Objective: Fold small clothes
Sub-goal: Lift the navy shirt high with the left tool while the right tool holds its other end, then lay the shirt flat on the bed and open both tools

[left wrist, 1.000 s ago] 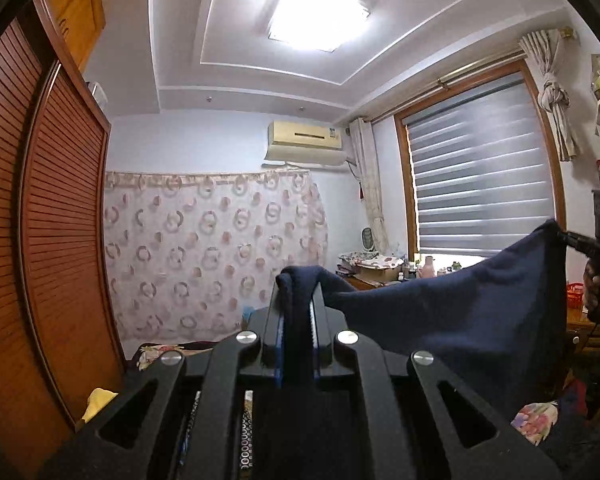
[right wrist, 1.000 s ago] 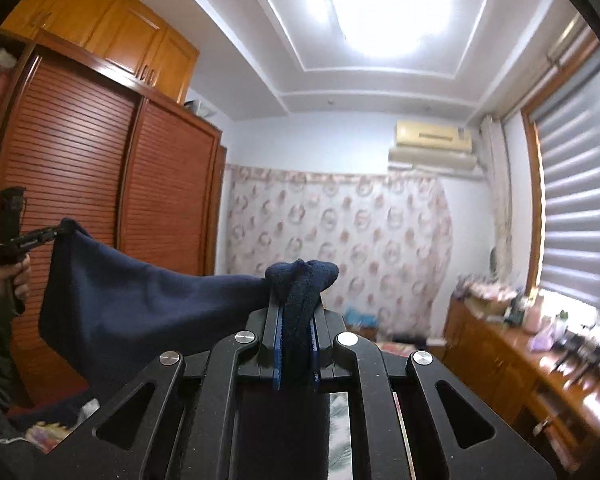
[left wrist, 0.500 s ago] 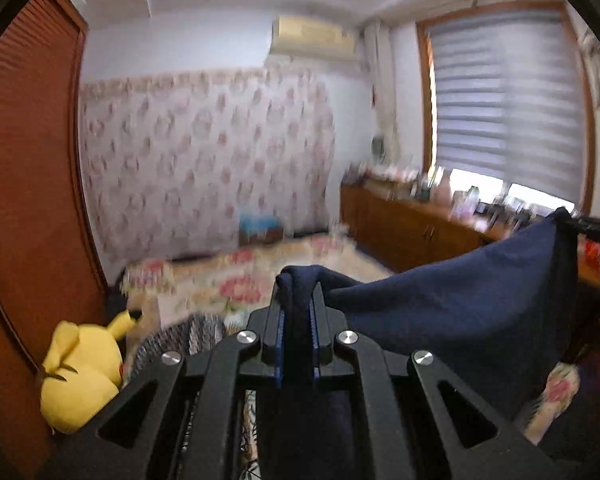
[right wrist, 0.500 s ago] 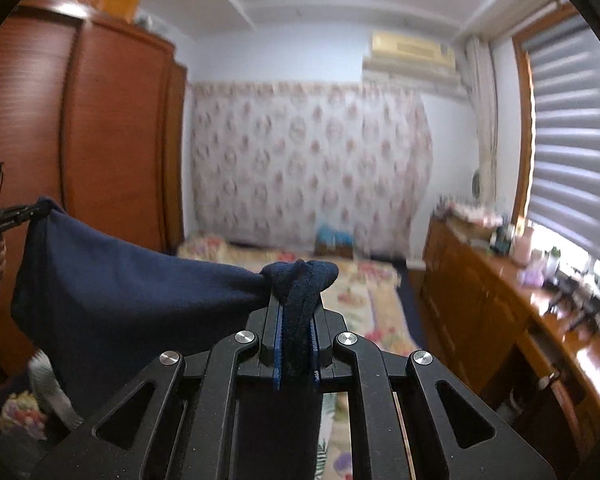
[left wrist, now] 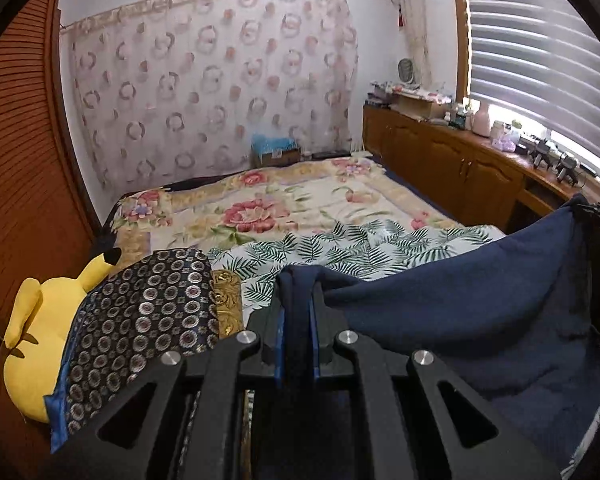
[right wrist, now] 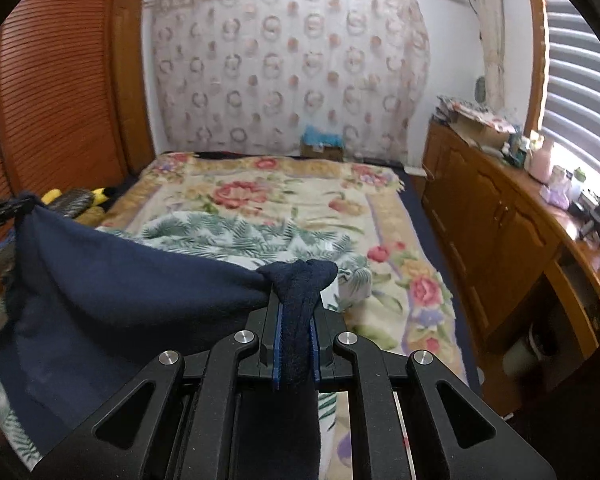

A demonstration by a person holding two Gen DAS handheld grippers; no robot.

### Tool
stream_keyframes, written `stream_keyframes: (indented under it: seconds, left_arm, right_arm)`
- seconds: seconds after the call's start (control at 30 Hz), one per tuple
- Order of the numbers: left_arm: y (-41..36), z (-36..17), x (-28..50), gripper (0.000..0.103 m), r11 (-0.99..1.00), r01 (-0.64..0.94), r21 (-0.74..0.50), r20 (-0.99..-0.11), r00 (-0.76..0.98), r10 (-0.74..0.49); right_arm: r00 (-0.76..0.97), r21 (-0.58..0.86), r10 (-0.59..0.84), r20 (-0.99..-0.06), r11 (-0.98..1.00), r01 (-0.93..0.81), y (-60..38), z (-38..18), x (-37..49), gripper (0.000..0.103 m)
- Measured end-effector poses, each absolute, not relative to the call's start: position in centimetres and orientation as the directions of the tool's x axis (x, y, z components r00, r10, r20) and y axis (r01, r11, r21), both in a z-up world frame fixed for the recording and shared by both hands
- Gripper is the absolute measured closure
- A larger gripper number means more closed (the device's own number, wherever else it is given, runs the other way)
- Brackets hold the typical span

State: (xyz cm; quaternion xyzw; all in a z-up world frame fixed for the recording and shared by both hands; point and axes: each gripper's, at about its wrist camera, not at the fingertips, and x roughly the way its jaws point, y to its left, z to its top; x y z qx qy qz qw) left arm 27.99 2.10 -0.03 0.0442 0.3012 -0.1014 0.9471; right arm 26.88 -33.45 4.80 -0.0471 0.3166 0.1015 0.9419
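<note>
Bedroom surroundings were seen in both wrist views: a bed point(left wrist: 284, 216) covered by a floral blanket point(right wrist: 260, 196), with a leaf-print sheet point(left wrist: 352, 248) rumpled on top of it. A navy garment point(left wrist: 460, 300) was held stretched between the two grippers, above the bed and nearer than the sheet. The left gripper point(left wrist: 296, 312) was clenched on one bunched corner of the garment, and the right gripper point(right wrist: 296, 312) was clenched on the opposite corner, cloth being pinched between the blue pads of each. From the left gripper the cloth was seen running off to the right, up to the other gripper at the frame edge; from the right gripper it was seen running off to the left. The long axis of the held edge was therefore laid across the bed's width, from hand to hand, with the rest of the cloth sagging below that edge. Both grippers were pointed forward and downward toward the sheet, and neither hand could be judged nearer to the bed than the other. Laying the garment flat was judged to be the step in hand, the free surface lying straight ahead and below. A patterned cushion point(left wrist: 140, 320) and a yellow plush point(left wrist: 40, 332) lay on the left side, beside the left gripper.
</note>
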Motion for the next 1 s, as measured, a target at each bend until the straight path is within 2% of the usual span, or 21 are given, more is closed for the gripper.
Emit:
stream_keyframes:
  seconds: [0.17,0.23,0.3,0.4,0.57,0.6,0.63,0.83,1.0]
  left_arm:
    - [2.0,-0.6,29.1,0.092,0.971,0.237,0.007,-0.612,0.769,-0.184]
    - [1.7,-0.6,28.9,0.088,0.971,0.240,0.005,-0.624,0.759,-0.185]
    - [1.8,-0.5,28.6,0.086,0.970,0.243,0.003,-0.627,0.756,-0.187]
    - [2.0,0.1,27.3,0.071,0.970,0.243,0.011,-0.621,0.762,-0.185]
    - [2.0,0.3,24.0,0.057,0.963,0.267,0.025,-0.630,0.752,-0.192]
    - [2.1,0.2,23.2,0.048,0.963,0.269,0.024,-0.627,0.754,-0.195]
    - [2.3,0.1,22.4,0.044,0.963,0.271,0.018,-0.624,0.755,-0.200]
    - [2.5,-2.6,16.2,0.044,0.955,0.295,-0.030,-0.642,0.727,-0.245]
    - [2.7,-5.6,12.9,0.044,0.964,0.262,-0.043,-0.676,0.703,-0.222]
  right_arm:
    - [0.755,-0.040,0.145,-0.640,0.974,-0.222,-33.2,2.8,29.3,0.093]
    - [0.744,-0.064,0.152,-0.650,0.965,-0.253,-32.4,2.4,29.4,0.084]
    - [0.735,-0.054,0.138,-0.664,0.971,-0.231,-32.0,1.9,29.2,0.071]
    - [0.738,-0.066,0.120,-0.663,0.974,-0.218,-31.5,2.0,28.0,0.059]
    - [0.745,-0.057,0.132,-0.654,0.973,-0.223,-31.4,2.2,24.7,0.056]
    - [0.748,-0.057,0.132,-0.651,0.973,-0.222,-31.3,2.1,24.2,0.056]
    - [0.752,-0.053,0.136,-0.645,0.974,-0.222,-31.3,2.0,23.0,0.056]
    - [0.719,0.019,0.170,-0.674,0.977,-0.213,-32.0,-0.9,18.5,0.055]
    - [0.684,0.036,0.168,-0.709,0.978,-0.204,-32.7,-3.6,15.6,0.055]
